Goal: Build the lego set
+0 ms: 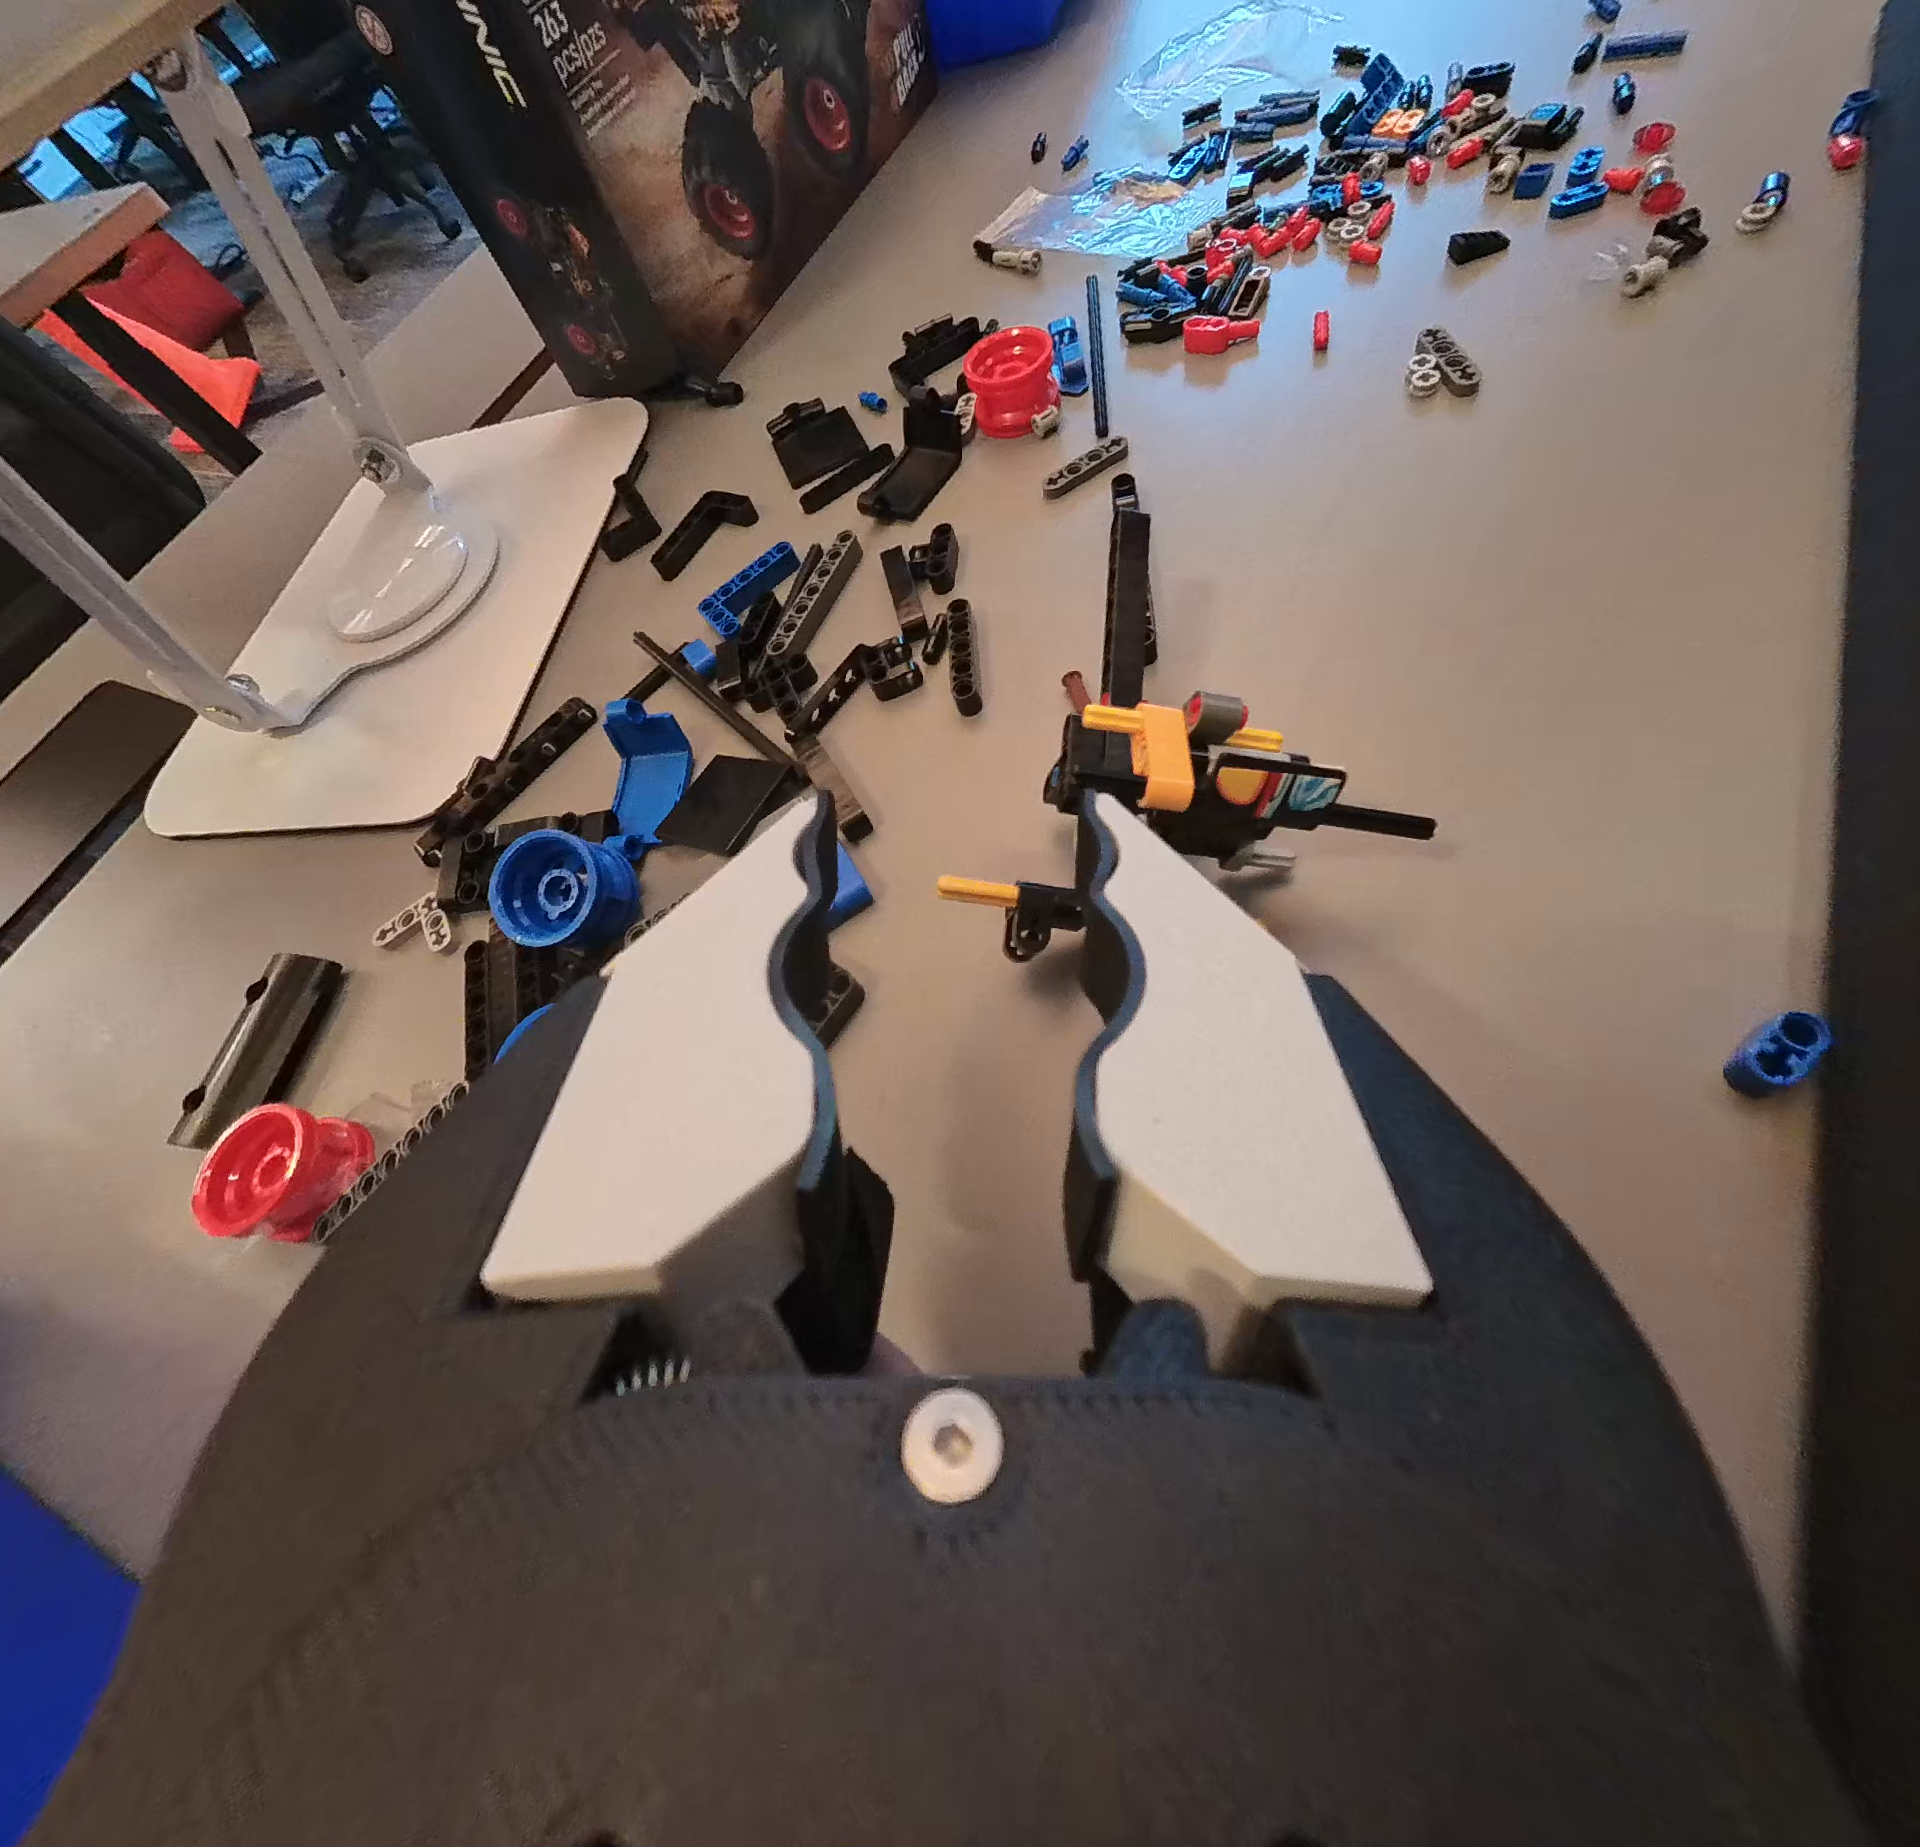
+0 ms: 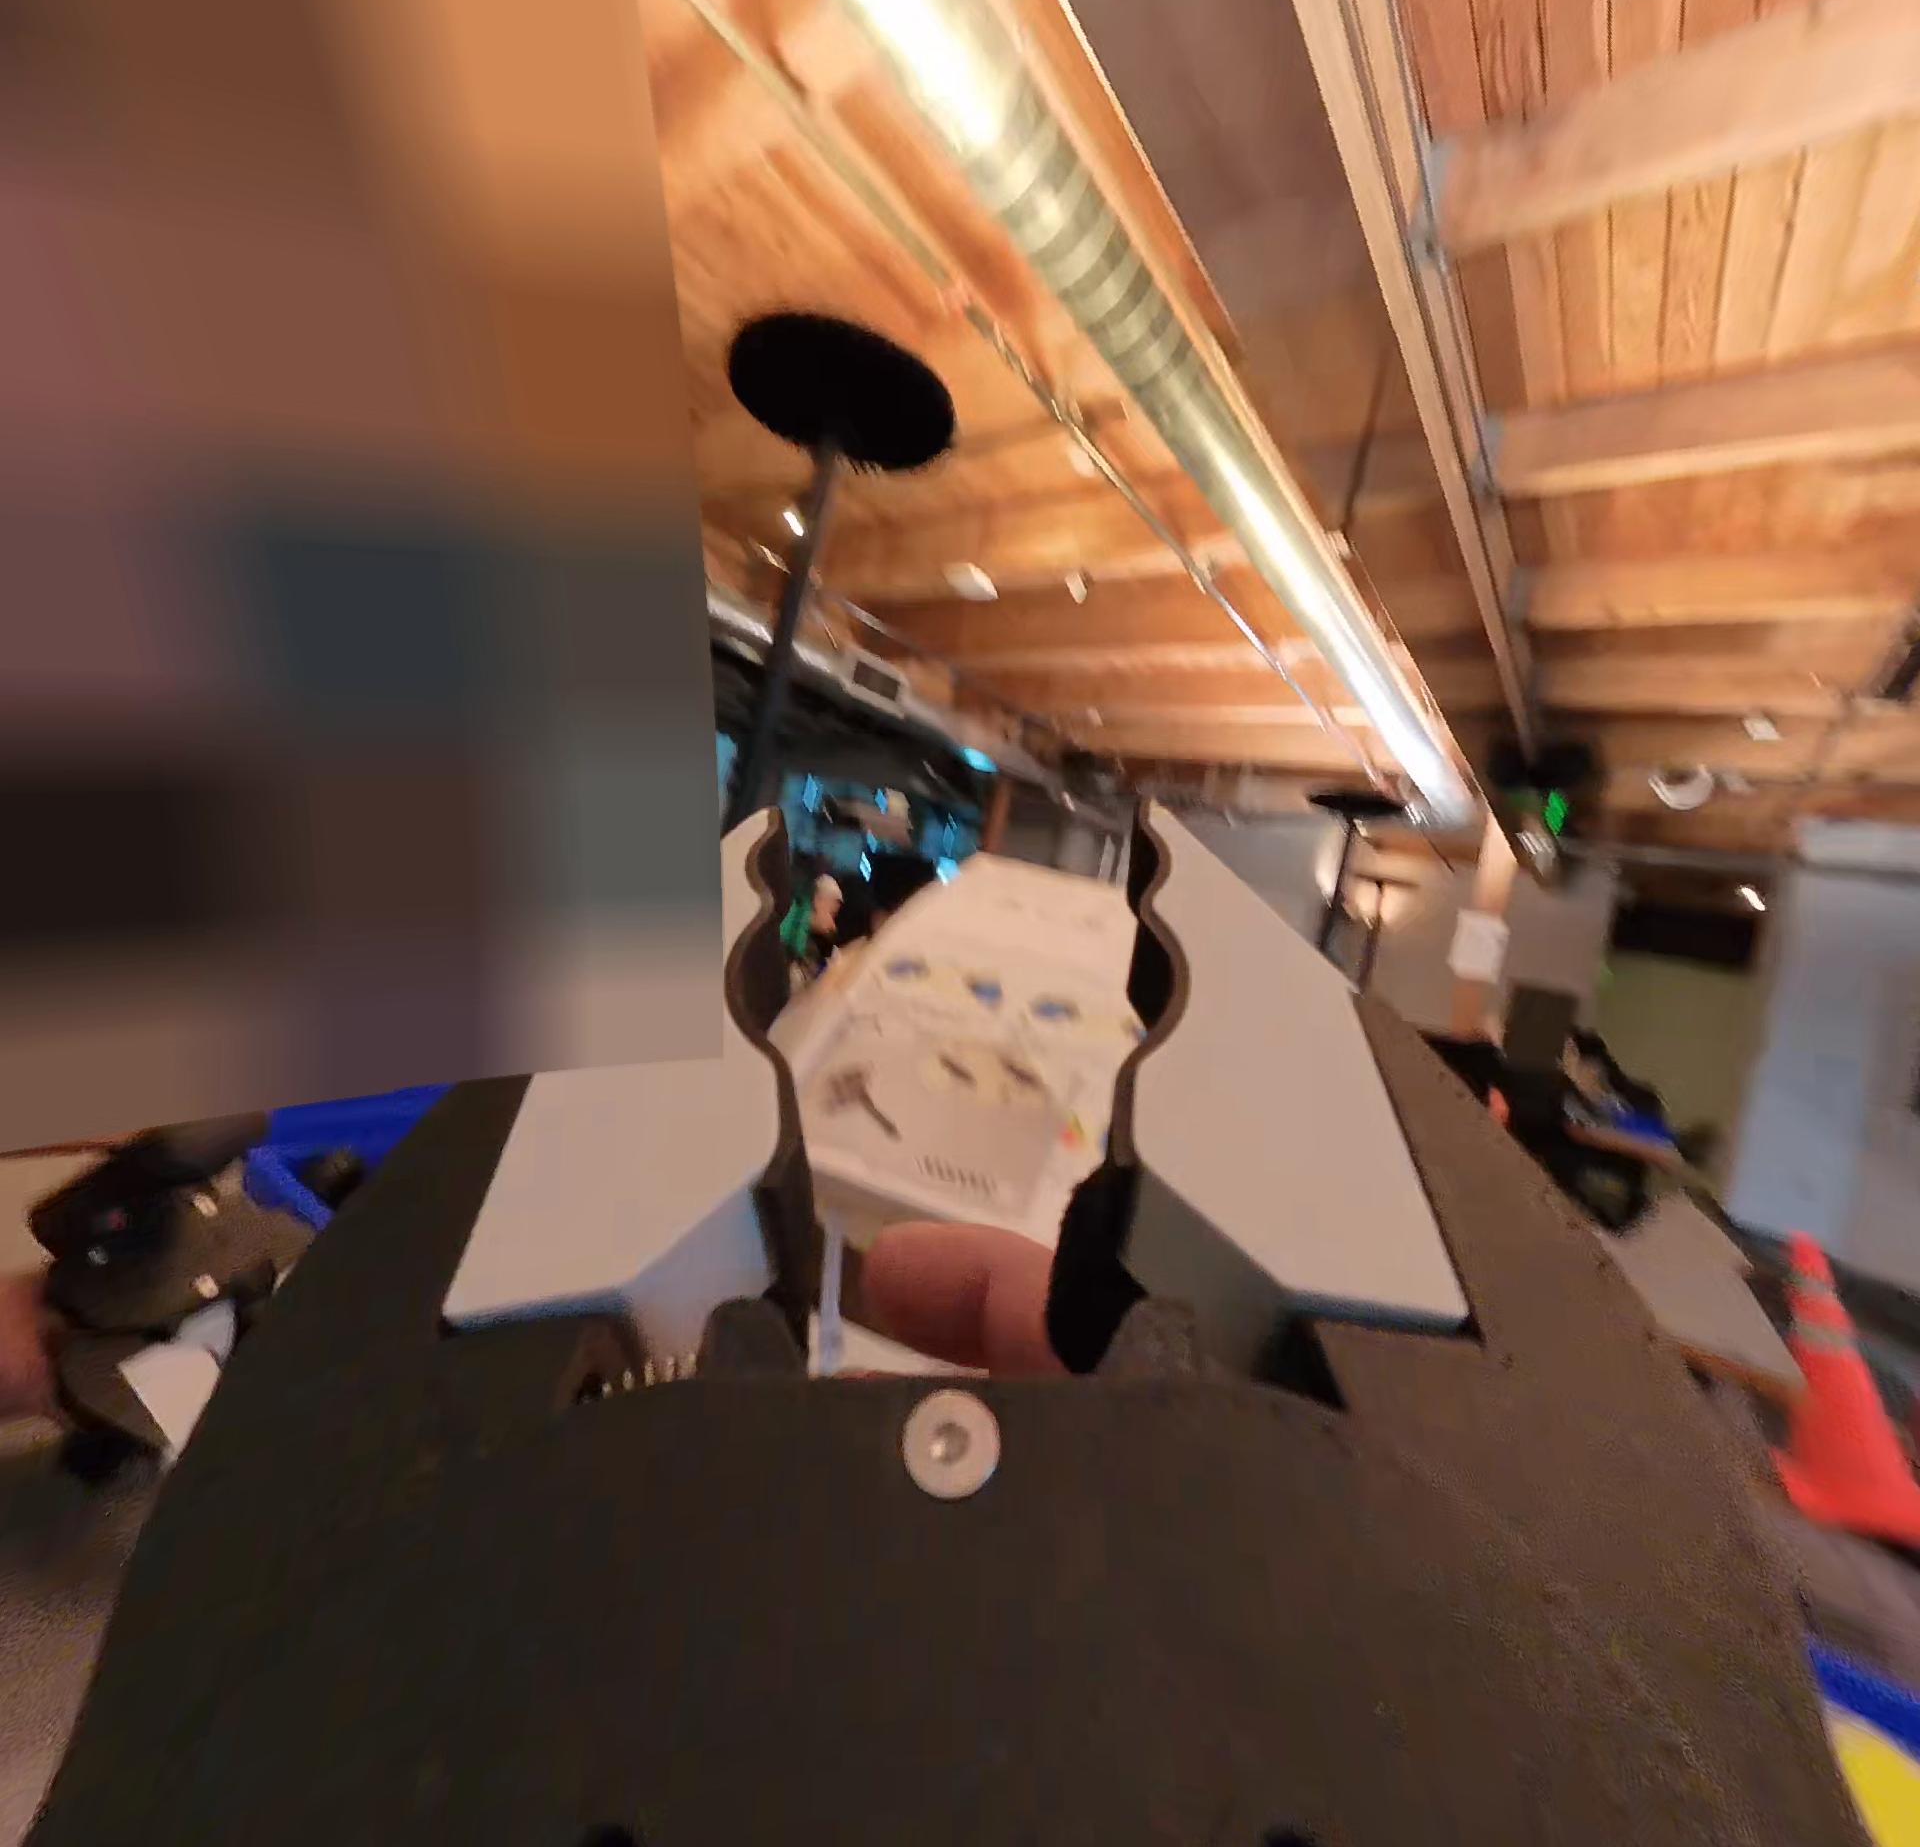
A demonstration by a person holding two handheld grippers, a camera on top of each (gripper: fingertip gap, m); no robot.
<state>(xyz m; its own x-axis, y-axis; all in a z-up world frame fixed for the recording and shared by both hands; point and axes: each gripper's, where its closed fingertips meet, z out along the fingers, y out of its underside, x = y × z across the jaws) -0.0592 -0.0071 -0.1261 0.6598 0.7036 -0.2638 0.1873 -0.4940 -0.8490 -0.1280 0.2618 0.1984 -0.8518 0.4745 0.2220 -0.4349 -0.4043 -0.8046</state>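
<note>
while the left hand-held gripper hovers spread just before the partly built model on the surface, the right hand-held gripper gapes empty, raised toward the ceiling.

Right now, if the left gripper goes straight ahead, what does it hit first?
Likely the small black piece with a yellow pin, just off the left gripper's open jaws; bare table lies between. Depth is unclear.

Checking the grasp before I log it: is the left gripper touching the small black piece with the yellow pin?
Cannot tell. In the left wrist view the right finger overlaps the small black piece with the yellow pin, hiding any contact or gap.
</note>
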